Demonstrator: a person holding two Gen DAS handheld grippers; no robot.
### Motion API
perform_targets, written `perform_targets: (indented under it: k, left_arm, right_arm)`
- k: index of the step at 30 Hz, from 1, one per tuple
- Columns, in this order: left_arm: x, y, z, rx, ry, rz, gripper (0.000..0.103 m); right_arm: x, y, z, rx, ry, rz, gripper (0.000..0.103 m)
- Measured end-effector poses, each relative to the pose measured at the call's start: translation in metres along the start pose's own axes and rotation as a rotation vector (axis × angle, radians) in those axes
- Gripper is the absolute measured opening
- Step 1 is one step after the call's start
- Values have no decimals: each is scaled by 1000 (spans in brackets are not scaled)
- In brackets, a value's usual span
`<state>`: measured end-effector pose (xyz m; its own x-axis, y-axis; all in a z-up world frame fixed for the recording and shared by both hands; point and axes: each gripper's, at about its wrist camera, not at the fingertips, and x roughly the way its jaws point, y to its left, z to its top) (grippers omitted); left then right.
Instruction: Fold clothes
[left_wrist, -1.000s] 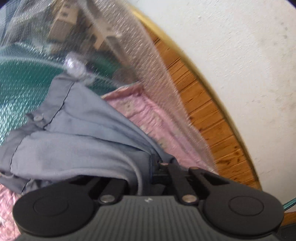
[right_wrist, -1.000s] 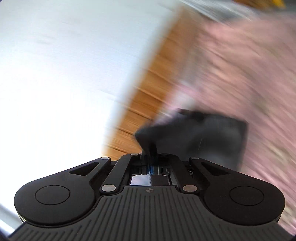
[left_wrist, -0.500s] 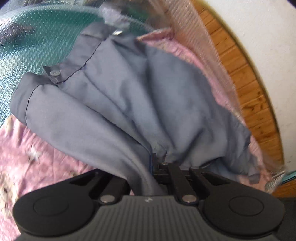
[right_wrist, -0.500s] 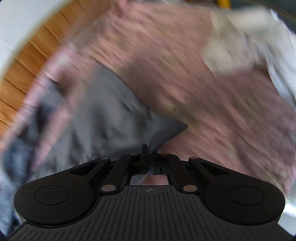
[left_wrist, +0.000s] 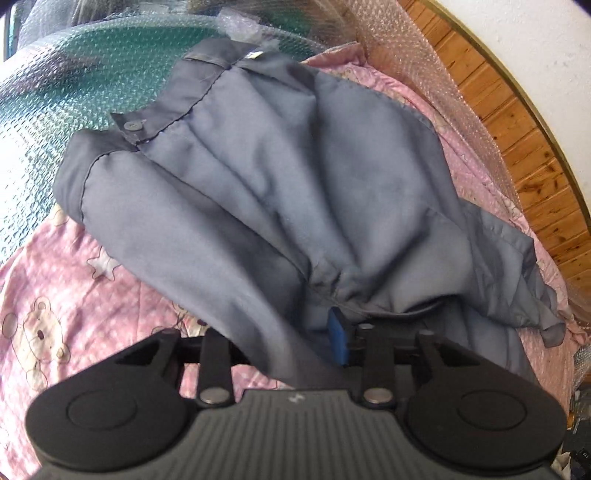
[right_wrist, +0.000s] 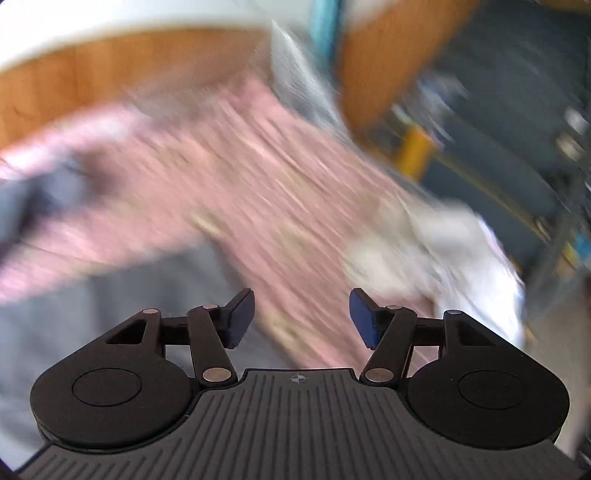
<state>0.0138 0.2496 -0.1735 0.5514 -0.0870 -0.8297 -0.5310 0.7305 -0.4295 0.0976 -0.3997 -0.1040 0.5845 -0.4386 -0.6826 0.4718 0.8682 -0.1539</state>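
The left gripper (left_wrist: 314, 339) sits low at the near edge of a grey shirt (left_wrist: 280, 192), its blue pad (left_wrist: 338, 341) showing on the right-hand finger while a fold of the cloth drapes over the left-hand finger and hides it; whether the fingers are parted or pinched on the fabric cannot be told from this view. The shirt spreads away from the tool in loose, bunched folds, gathered into a pucker just ahead of the pad, with its buttoned collar band (left_wrist: 133, 125) at the far end and a sleeve trailing off to the right. It lies on a pink blanket (left_wrist: 74, 295) printed with bears and stars. Past the collar is green bubble wrap (left_wrist: 74, 92), and to the right a clear sheet of bubble wrap (left_wrist: 424, 74) stands before a wooden panel (left_wrist: 524, 158) and a white wall (left_wrist: 535, 44). The right gripper (right_wrist: 302, 315) is spread wide, both blue pads (right_wrist: 360, 319) well apart with nothing between them, over a heavily motion-blurred scene. In that view grey cloth, probably the same shirt (right_wrist: 122, 302), lies at the lower left on the pink blanket (right_wrist: 258, 177), and a pale crumpled heap (right_wrist: 436, 251), too smeared to identify, lies to the right.
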Motion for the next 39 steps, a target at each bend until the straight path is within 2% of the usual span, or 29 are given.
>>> perform_targets:
  k: [3,4,5,7,8,10,13,16,19,21,25,27,29,31,32,33,35,37,39]
  left_arm:
    - [-11,9,-2,-63,-37,-6,43]
    - [-15,12,-2,-84,-49,-9,43]
    - [-20,16,-1,-103,-61,-4,43]
    - [-34,23,1,-137,-91,8,45]
    - [-37,33,3,-164,-107,15,50]
    - [-41,53,6,-222,-137,27,60]
    - [-47,84,12,-309,-183,47,65]
    - [-45,114,21,-390,-223,60,65]
    - [-20,140,37,-473,-229,-35,65]
    - [-2,154,44,-540,-220,-105,65]
    - [13,169,40,-647,-245,-201,66]
    - [17,176,36,-677,-268,-238,59]
    - [18,174,45,-640,-275,-253,16]
    - [18,171,54,-599,-281,-267,8]
    - [13,159,69,-533,-283,-276,6]
    - [7,144,85,-461,-286,-286,5]
    - [-30,97,114,-224,-330,-312,3]
    - [-91,56,116,24,-443,-356,3]
    - [-102,51,96,123,-452,-219,4]
  right_arm:
    - [11,68,-8,-154,120,298,62]
    - [18,85,-16,-200,152,341,61]
    - [27,96,-27,-235,190,356,61]
    - [53,97,-50,-235,307,327,61]
    - [61,87,-59,-199,322,315,71]
    - [62,78,-61,-192,313,245,82]
    - [56,85,-52,-234,315,178,77]
    - [26,134,-41,-312,283,349,78]
    - [-8,198,-51,-388,320,548,85]
    - [-22,233,-64,-399,370,620,85]
    - [-39,274,-85,-336,457,621,84]
    - [-48,291,-96,-391,459,611,84]
    - [-56,307,-108,-454,457,602,85]
    - [-65,323,-119,-518,454,592,87]
    - [-63,329,-126,-550,456,558,87]
    - [-60,332,-129,-559,451,533,92]
    - [-56,333,-132,-556,447,492,101]
    - [-54,333,-130,-542,463,494,102]
    - [-53,334,-127,-532,475,491,102]
